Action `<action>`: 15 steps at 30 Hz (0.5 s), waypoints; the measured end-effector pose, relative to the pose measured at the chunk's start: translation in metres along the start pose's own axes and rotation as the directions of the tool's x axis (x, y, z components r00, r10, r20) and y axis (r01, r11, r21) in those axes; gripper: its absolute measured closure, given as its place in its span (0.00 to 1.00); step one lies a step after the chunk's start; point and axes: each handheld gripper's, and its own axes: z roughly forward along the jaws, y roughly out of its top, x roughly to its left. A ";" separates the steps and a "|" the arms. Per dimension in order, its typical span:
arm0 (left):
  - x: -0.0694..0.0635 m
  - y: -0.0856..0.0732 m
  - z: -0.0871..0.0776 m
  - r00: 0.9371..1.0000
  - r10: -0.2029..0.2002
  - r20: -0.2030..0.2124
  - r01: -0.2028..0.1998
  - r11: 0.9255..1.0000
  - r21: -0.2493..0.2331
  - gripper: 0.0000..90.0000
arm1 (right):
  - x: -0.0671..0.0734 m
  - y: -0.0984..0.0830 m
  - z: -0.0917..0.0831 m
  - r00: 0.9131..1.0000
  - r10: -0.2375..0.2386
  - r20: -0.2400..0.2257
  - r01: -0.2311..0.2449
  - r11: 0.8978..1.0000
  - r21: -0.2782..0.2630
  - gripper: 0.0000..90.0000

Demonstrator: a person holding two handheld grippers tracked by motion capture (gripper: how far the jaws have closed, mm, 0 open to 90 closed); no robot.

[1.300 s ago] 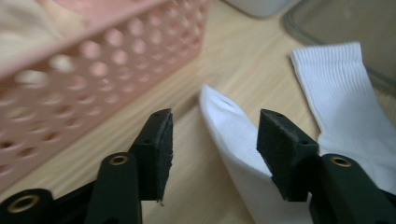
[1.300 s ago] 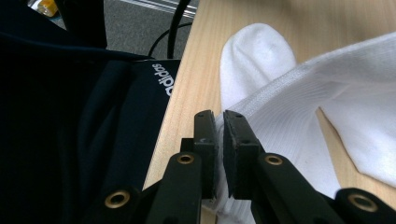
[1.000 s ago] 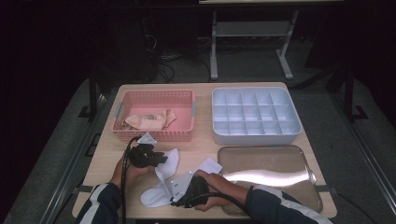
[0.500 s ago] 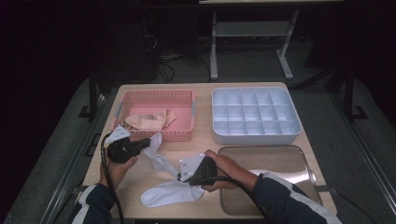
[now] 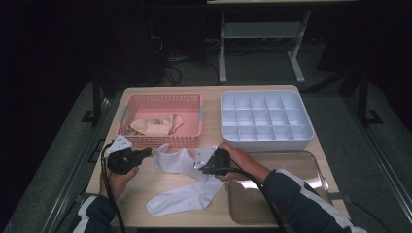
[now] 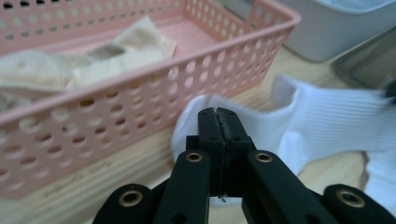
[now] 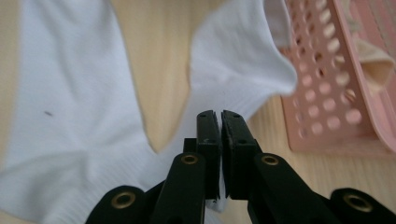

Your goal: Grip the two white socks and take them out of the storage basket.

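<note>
The white sock point(image 5: 180, 161) lies across the lower middle of the high view on the wooden worktop point(image 5: 160, 187), just below the pink basket point(image 5: 192, 141), with a second white sock point(image 5: 187, 196) lower in the frame beside it. The pink basket, upper left on the worktop, holds beige socks point(image 5: 155, 125); the white divided tray point(image 5: 265, 133) at upper right has nothing visible in its compartments, and the clear tray point(image 5: 311, 170) at lower right looks bare. The left tool point(image 5: 142, 154) sits at the sock's left end, its jaws pressed together with a bit of white cloth showing at their base in the left gripper view; the right tool point(image 5: 203, 167) is at the sock's right end, jaws nearly together, likewise with white fabric pinched low between them. Against the frames before, the left tool's jaws have just been closing on the sock, and both hands have drawn apart, so the sock that was bunched between them now lies stretched out. The left gripper view shows the basket's perforated wall and the beige socks close up, with a corner of the white tray at upper right; the right gripper view shows both white socks forming a V over bare wood, a small dark speck on one.
</note>
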 end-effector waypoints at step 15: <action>-0.020 0.011 0.010 0.998 -0.037 0.045 0.036 0.999 0.023 0.46 | 0.066 0.009 0.023 0.964 -0.114 -0.241 0.111 0.993 -0.026 0.94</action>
